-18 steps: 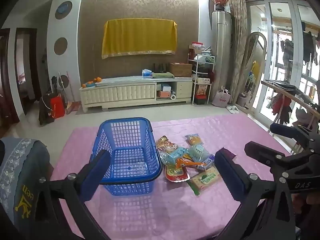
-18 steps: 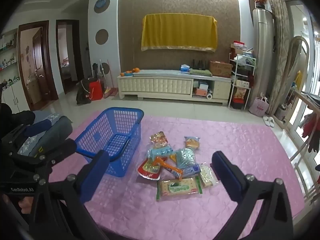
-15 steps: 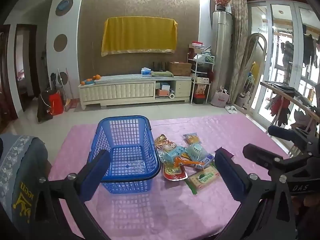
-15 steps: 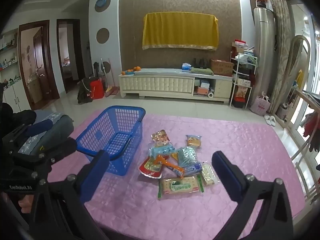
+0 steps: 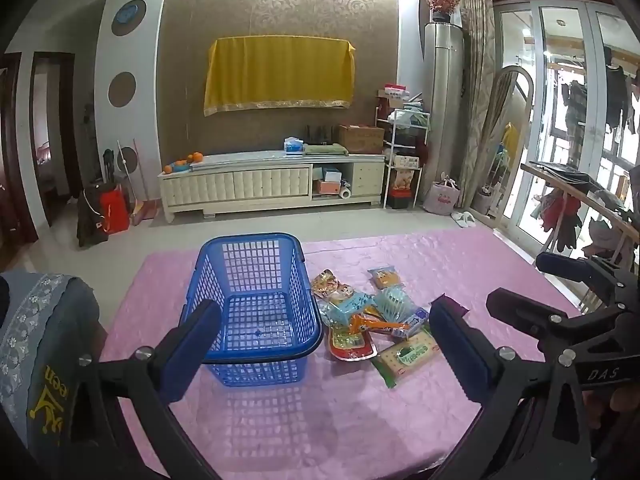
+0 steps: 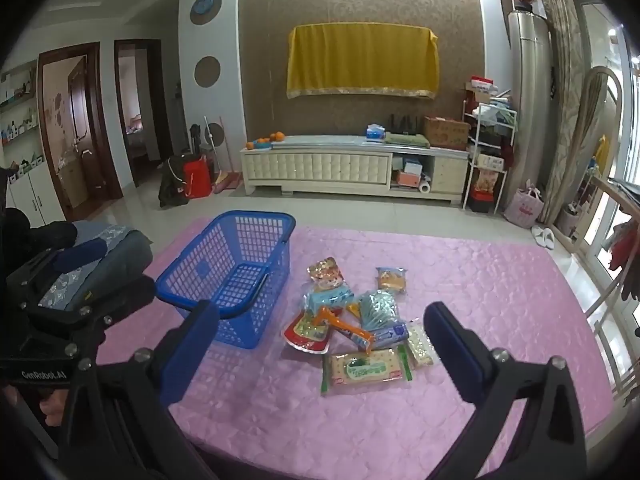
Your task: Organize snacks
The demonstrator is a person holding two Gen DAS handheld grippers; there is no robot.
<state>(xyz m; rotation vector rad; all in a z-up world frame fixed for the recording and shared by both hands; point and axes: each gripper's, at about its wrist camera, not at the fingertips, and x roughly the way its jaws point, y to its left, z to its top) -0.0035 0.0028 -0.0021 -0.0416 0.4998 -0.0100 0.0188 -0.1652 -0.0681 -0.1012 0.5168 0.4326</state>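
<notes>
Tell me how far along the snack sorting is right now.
Nothing looks done yet: the blue basket is empty on the pink table cover. Nothing is in hand either; the left gripper and right gripper are both open and held back from the table. All the snack packets lie piled beside the basket and are left to sort.

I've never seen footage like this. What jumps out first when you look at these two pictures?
A bright blue basket stands empty on the pink tablecloth, with a jumble of colourful snack packets lying just to its right. Across the room a yellow cloth hangs on the patterned wall above a long cream cabinet. In the foreground, the open left gripper and right gripper frame the table, holding nothing.
</notes>
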